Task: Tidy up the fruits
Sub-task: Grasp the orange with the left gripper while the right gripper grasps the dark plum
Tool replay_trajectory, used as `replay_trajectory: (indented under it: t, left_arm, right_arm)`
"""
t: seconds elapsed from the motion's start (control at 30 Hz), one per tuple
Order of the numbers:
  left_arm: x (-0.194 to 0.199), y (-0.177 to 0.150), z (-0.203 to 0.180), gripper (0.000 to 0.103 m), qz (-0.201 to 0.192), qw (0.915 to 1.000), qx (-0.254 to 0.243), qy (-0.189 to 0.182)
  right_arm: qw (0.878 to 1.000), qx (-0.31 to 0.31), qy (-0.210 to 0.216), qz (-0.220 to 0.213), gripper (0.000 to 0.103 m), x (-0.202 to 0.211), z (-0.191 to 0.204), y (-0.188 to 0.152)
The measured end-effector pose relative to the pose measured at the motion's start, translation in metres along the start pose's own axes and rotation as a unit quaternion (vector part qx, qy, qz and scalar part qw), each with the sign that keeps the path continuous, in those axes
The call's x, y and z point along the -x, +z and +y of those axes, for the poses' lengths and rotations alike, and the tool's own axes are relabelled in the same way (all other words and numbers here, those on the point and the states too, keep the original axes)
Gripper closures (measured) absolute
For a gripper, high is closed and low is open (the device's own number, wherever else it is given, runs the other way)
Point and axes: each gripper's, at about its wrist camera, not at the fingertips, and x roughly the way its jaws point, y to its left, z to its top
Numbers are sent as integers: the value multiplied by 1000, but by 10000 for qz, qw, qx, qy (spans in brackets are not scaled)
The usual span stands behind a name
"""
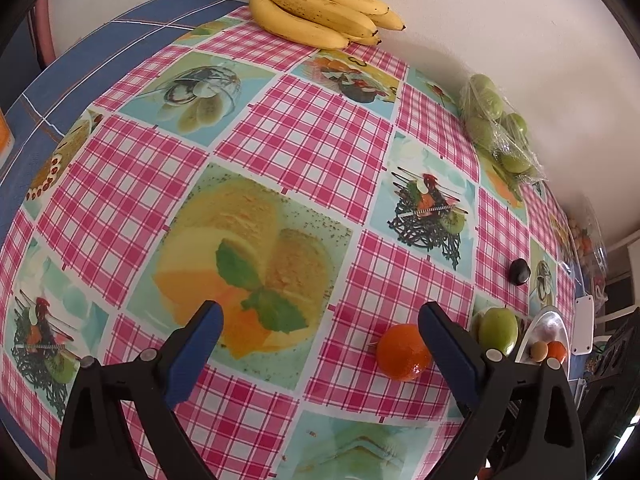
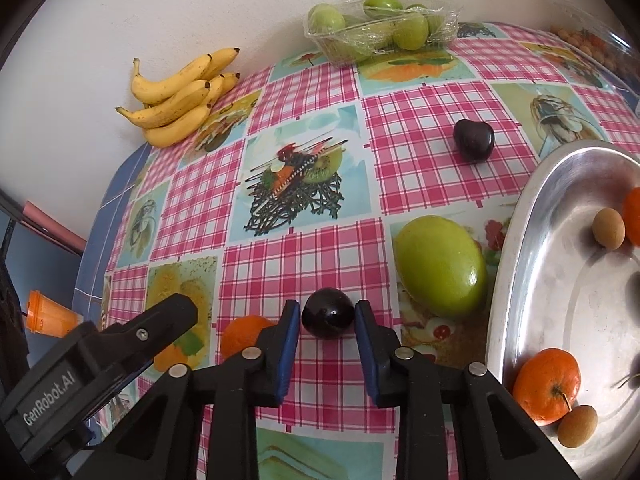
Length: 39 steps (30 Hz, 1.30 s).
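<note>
Steel oval tray (image 2: 516, 280) at the right already holds two oranges and small tan fruits. Right gripper (image 2: 327, 320) pinches a dark round plum (image 2: 328, 317) — left gripper (image 1: 320, 344) gapes, idle; green mango (image 2: 440, 266), loose orange (image 1: 402, 352) and another dark fruit (image 2: 473, 139) remain.

Ahead of the right gripper (image 2: 327, 314) the counter (image 2: 304, 256) is bare up to the wall. Just to its right a big green fruit (image 2: 440, 266) blocks the way, and beyond it the rim of the metal tray (image 2: 516, 256). To its left an orange (image 2: 242, 336) lies close, with the left gripper (image 2: 160, 328) over it. Bananas (image 2: 180, 96) and a box of green fruits (image 2: 380, 28) stand far ahead by the wall.
</note>
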Motion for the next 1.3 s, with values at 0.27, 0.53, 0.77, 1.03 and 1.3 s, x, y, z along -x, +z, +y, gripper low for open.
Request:
replay_trajectory:
  t: [0.27,0.53,0.77,1.03,1.3]
  left_arm:
    - [0,2,-4,5,16,9999,-30,-131]
    - [-1,2,-9,14,64,9997,-99,-224]
    - [-5,2,-12,25,184,9992,-126,-337]
    - [-8,-1,-20,38,299,9979,-222,-536]
    - [-18,-7,-24,44,570,9955,-131,-739]
  right_arm:
    - [10000,-56,9,-28,75,3,-3,-1]
    - [9999,24,-97,7,76,14,-3,0]
    - [9996,187,-218,-2,76,28,0,-4]
    - [9987,350,-358,-97,76,44,0,-8]
    - [9978,414,-507,-66,76,50,-9,-11]
